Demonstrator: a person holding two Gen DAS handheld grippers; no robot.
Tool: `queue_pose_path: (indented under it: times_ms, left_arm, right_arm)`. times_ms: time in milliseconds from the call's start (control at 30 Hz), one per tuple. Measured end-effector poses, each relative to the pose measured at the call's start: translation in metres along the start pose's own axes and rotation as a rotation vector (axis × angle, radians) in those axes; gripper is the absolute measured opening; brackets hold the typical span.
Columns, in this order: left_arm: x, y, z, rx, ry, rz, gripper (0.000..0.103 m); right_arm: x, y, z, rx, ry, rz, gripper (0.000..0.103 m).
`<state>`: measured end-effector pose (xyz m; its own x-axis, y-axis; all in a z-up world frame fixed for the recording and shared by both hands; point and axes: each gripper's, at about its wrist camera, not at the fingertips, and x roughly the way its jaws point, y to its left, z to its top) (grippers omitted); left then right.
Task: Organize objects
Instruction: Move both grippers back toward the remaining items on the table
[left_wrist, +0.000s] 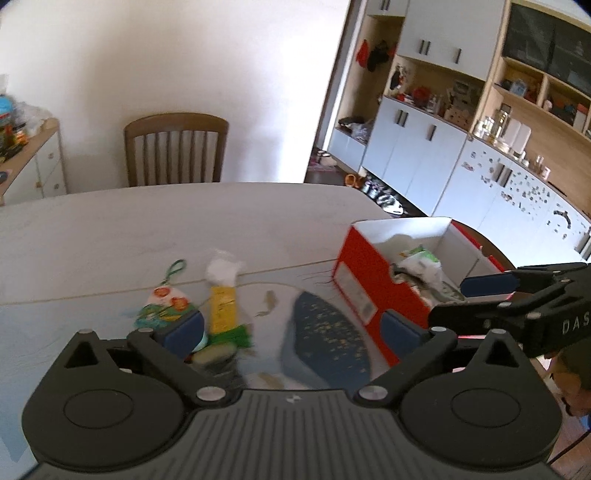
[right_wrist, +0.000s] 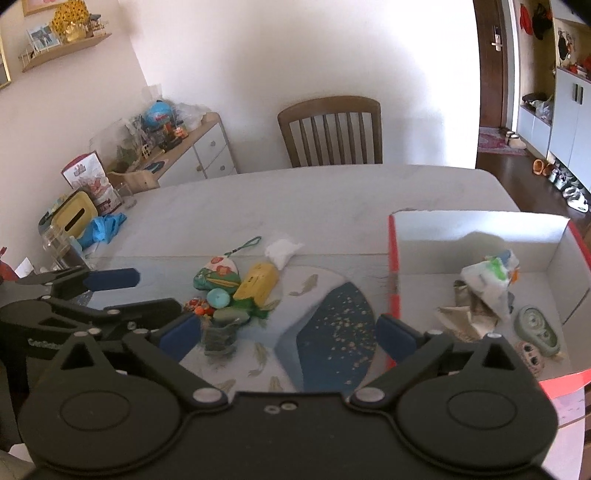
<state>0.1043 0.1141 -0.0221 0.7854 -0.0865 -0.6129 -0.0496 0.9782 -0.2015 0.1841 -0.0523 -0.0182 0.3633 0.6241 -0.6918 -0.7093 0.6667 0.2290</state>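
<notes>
Left wrist view, pouch (left_wrist: 162, 306) half-hidden, box (left_wrist: 369, 291) cut off.

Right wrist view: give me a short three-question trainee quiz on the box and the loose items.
1. True or false: the red box is empty.
2. Which lies on the table outside the box? A) yellow packet B) green oval case C) crumpled white wrapper
3. Fill in: the right claw is ____, with nothing between its pads.

Key
1. False: the wrapper, the green case and other small items lie inside.
2. A: it lies in the pile left of the box.
3. Open.
</notes>
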Motion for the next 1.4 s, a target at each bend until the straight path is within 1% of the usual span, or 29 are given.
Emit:
queue_pose_path:
  times_ms: [133, 233, 367, 533, 667, 733, 867, 933, 1033, 1133, 1233, 1400]
  left_arm:
    - [-0.003, 0.024, -0.012, -0.028, 0.004, 0.027, 0.103]
    - [0.000, 0.039, -0.021, -0.023, 0.021, 0.045, 0.103]
    - [0.008, 0.057, -0.034, -0.016, 0.052, 0.043, 0.103]
    - [0.023, 0.074, -0.046, 0.003, 0.076, 0.081, 0.103]
    - [0.035, 0.090, -0.055, -0.003, 0.086, 0.081, 0.103]
    - [0.041, 0.094, -0.060, 0.010, 0.086, 0.084, 0.103]
    - [0.056, 0.101, -0.068, 0.039, 0.110, 0.096, 0.103]
    - [0.064, 0.104, -0.071, 0.048, 0.119, 0.096, 0.103]
    - [0.073, 0.110, -0.074, 0.047, 0.134, 0.109, 0.103]
    - [0.080, 0.114, -0.074, 0.044, 0.138, 0.109, 0.103]
    - [0.087, 0.116, -0.074, 0.048, 0.145, 0.100, 0.103]
    - [0.095, 0.118, -0.075, 0.036, 0.153, 0.097, 0.102]
  right_arm:
    - [0.014, 0.007, -0.002, 0.019, 0.021, -0.017, 0.101]
    - [0.027, 0.012, -0.004, 0.021, 0.042, -0.027, 0.101]
    - [0.044, 0.025, -0.006, -0.038, 0.060, -0.046, 0.101]
    - [0.069, 0.035, -0.006, -0.033, 0.096, -0.046, 0.101]
    - [0.089, 0.043, -0.007, -0.038, 0.125, -0.046, 0.101]
    - [0.098, 0.046, -0.007, -0.035, 0.142, -0.044, 0.101]
    - [0.115, 0.053, -0.008, -0.037, 0.178, -0.047, 0.101]
    - [0.124, 0.056, -0.010, -0.040, 0.208, -0.066, 0.100]
    - [0.137, 0.060, -0.013, -0.037, 0.248, -0.060, 0.098]
    - [0.144, 0.067, -0.012, -0.049, 0.257, -0.055, 0.098]
    - [0.155, 0.069, -0.011, -0.040, 0.271, -0.047, 0.095]
    - [0.172, 0.065, -0.009, 0.029, 0.301, -0.017, 0.087]
